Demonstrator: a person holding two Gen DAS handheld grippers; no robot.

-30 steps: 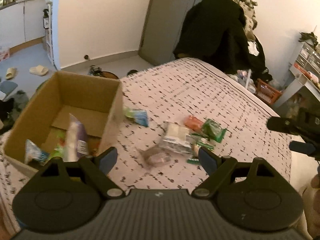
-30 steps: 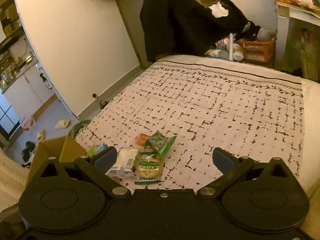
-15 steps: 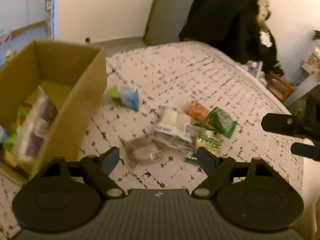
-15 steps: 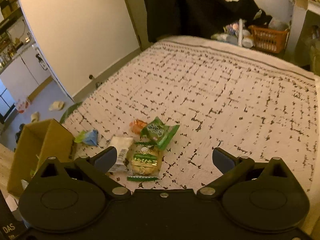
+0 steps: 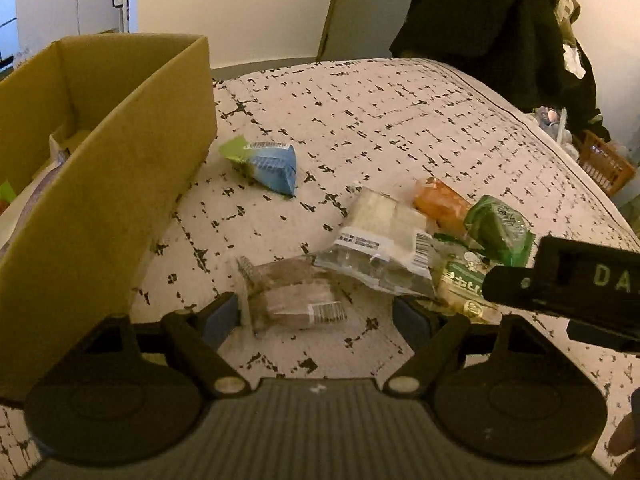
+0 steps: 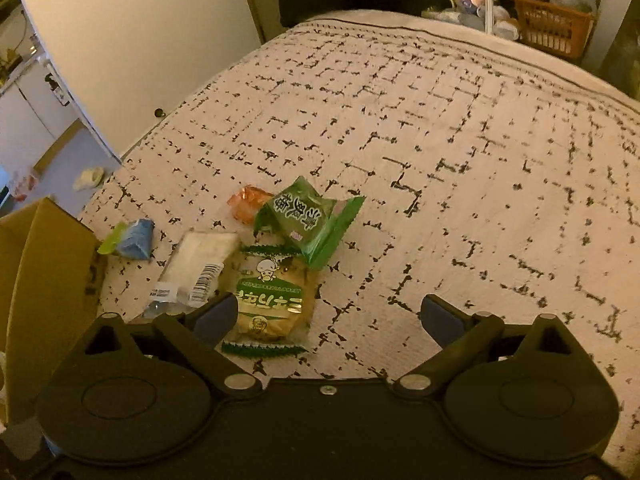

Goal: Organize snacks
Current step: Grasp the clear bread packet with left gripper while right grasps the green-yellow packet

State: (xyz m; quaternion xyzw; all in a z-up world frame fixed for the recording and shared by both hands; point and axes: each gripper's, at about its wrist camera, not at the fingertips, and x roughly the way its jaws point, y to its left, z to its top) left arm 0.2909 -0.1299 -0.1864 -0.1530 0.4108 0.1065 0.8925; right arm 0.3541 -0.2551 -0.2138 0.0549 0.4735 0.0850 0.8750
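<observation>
Several snack packets lie on the patterned bedspread (image 5: 400, 120). My left gripper (image 5: 316, 316) is open, low over a clear packet with a brown snack (image 5: 292, 296) that lies between its fingers. Beyond it lie a clear packet of white pieces (image 5: 380, 240), an orange packet (image 5: 440, 200), a green packet (image 5: 500, 228) and a blue-green packet (image 5: 268, 164). My right gripper (image 6: 330, 316) is open above a yellow-green biscuit packet (image 6: 272, 300); the green packet (image 6: 312, 220) lies just beyond. The cardboard box (image 5: 108, 184) stands at left, with snacks inside.
The right gripper's body (image 5: 568, 280) shows at the right edge of the left wrist view. Dark clothes (image 5: 480, 32) hang past the bed's far end. An orange basket (image 6: 552, 28) stands on the floor. The box corner (image 6: 48, 272) shows at left in the right wrist view.
Both grippers have moved down and toward the snack pile. The left one swung right, away from the box, and now straddles the clear brown-snack packet.
</observation>
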